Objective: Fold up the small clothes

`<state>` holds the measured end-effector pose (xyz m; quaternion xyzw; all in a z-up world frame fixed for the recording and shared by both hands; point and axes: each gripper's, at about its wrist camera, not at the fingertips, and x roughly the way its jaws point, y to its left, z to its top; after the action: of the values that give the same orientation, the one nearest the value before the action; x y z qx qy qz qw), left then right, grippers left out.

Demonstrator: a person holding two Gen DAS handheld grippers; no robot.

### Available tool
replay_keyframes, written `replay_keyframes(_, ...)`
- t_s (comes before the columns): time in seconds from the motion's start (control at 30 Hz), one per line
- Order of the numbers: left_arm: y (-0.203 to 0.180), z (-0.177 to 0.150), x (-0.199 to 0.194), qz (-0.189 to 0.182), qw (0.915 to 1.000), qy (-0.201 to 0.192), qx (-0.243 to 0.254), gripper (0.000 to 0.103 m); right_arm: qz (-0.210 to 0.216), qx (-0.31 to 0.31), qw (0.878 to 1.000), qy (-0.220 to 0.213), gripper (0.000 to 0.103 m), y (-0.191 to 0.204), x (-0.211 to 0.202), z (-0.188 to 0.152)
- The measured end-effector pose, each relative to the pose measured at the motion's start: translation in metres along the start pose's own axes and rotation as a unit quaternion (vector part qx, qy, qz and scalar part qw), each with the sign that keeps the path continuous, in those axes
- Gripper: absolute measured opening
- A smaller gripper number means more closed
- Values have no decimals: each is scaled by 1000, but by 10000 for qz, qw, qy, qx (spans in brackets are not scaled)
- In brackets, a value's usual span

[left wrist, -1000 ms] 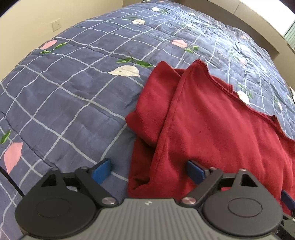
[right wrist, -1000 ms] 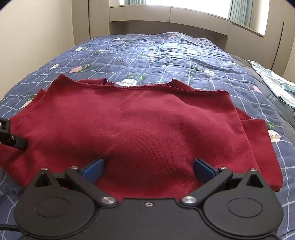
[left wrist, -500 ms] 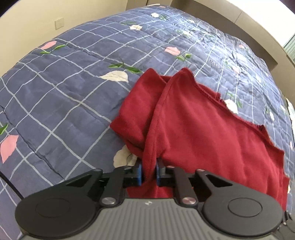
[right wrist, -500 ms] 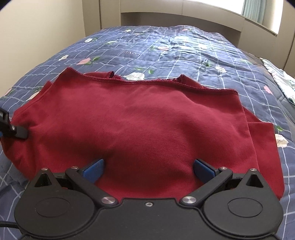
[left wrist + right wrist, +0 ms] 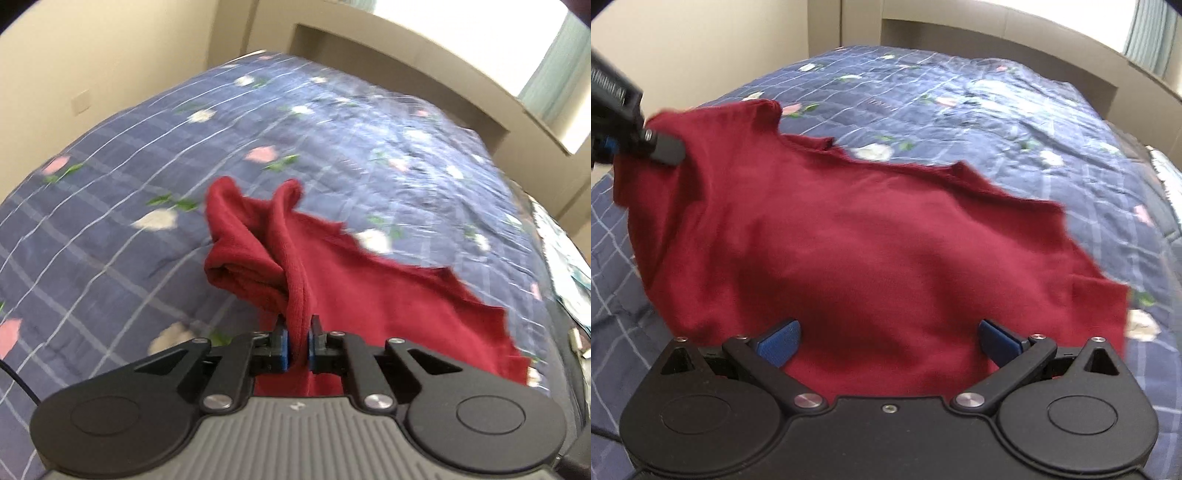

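A dark red garment (image 5: 886,240) lies spread on the blue quilted bed (image 5: 979,103). My left gripper (image 5: 298,341) is shut on a pinched fold of the garment's left edge (image 5: 295,273) and holds that side lifted off the quilt. In the right wrist view the left gripper (image 5: 639,140) shows at the far left, with the red cloth hanging from it. My right gripper (image 5: 888,338) is open, its blue pads (image 5: 779,338) spread wide over the garment's near edge, holding nothing.
The bed's quilt (image 5: 110,184) is blue with white grid lines and flower prints. A beige headboard ledge (image 5: 406,55) runs along the far side under a window. A beige wall (image 5: 92,55) stands to the left. Pale patterned fabric (image 5: 565,273) lies at the right edge.
My left gripper closed on the garment's left edge and has raised it, so the cloth bunches and tilts up on that side. My right gripper stayed open in place.
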<state>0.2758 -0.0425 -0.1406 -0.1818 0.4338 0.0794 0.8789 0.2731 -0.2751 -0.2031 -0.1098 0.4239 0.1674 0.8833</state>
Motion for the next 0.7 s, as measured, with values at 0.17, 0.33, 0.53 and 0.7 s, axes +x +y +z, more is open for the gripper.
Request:
replay_keyframes(0.17, -60, 5, -6, -205, 9987, -126, 452, 9, -267, 349, 9988, -198, 102, -56, -24, -9)
replay_keyframes(0.33, -129, -5, -9, -784, 9923, 13, 961, 8, -699, 789, 9940, -300, 102, -108, -50, -31)
replay_keyframes(0.53, -192, -52, -8, -1468, 9688, 459, 1945, 8, -1134, 1307, 9848, -177, 102, -154, -69, -68)
replay_keyframes(0.7, -210, -91, 18, -1285, 9563, 1020, 2419, 8, -1053, 1765, 9785, -143, 102, -173, -69, -83)
